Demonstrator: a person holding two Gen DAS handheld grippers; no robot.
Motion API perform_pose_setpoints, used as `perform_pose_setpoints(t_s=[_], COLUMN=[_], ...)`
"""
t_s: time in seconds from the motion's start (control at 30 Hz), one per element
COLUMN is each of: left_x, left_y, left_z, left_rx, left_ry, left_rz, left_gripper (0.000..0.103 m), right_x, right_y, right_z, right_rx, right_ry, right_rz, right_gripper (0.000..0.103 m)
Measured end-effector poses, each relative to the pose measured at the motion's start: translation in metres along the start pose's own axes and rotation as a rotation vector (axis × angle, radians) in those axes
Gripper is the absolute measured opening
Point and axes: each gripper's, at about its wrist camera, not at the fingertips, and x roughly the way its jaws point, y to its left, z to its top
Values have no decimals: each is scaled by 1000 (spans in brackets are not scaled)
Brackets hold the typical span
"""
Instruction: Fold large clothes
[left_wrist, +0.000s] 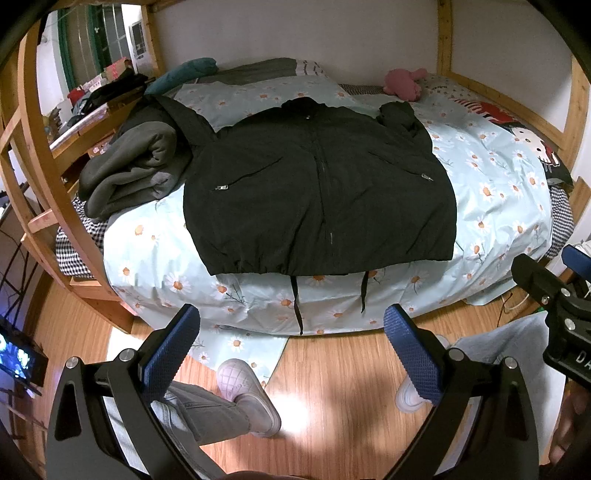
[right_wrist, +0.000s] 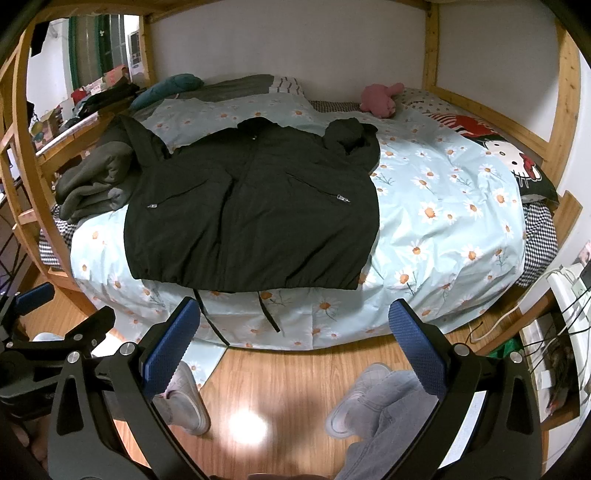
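Observation:
A black zip jacket (left_wrist: 317, 184) lies flat, front up, on the bed, hem toward me, with two drawstrings hanging over the bed's edge. It also shows in the right wrist view (right_wrist: 255, 206). Its right sleeve is bunched near the shoulder (right_wrist: 351, 140). My left gripper (left_wrist: 295, 350) is open and empty, held over the floor short of the bed. My right gripper (right_wrist: 295, 347) is open and empty, likewise back from the bed's edge. The right gripper also shows at the right edge of the left wrist view (left_wrist: 554, 295).
The bed has a light blue daisy sheet (left_wrist: 498, 206). A folded grey fleece (left_wrist: 129, 166) lies left of the jacket. A pink plush toy (left_wrist: 402, 83) and a cartoon cat pillow (right_wrist: 506, 151) are at the back right. A wooden bunk frame (left_wrist: 40, 147) surrounds the bed. My feet stand on the wooden floor (left_wrist: 332, 387).

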Motion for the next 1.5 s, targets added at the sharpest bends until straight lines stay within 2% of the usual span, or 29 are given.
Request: perform_pose_setpoints(t_s=[1.33,1.37,1.5], left_x=[-1,2,6], left_y=[0,-2,-4], left_z=[0,-9,-10], left_rx=[-1,-1,1], left_ry=[1,-1,-1], left_rz=[1,0,1], left_gripper=[98,98,98], right_x=[-2,-2,-4], right_y=[3,3,3], right_z=[0,0,2], right_rx=[-2,-2,-4], right_ry=[-5,-6,-7], right_rz=[2,1,3], right_gripper=[100,100,100])
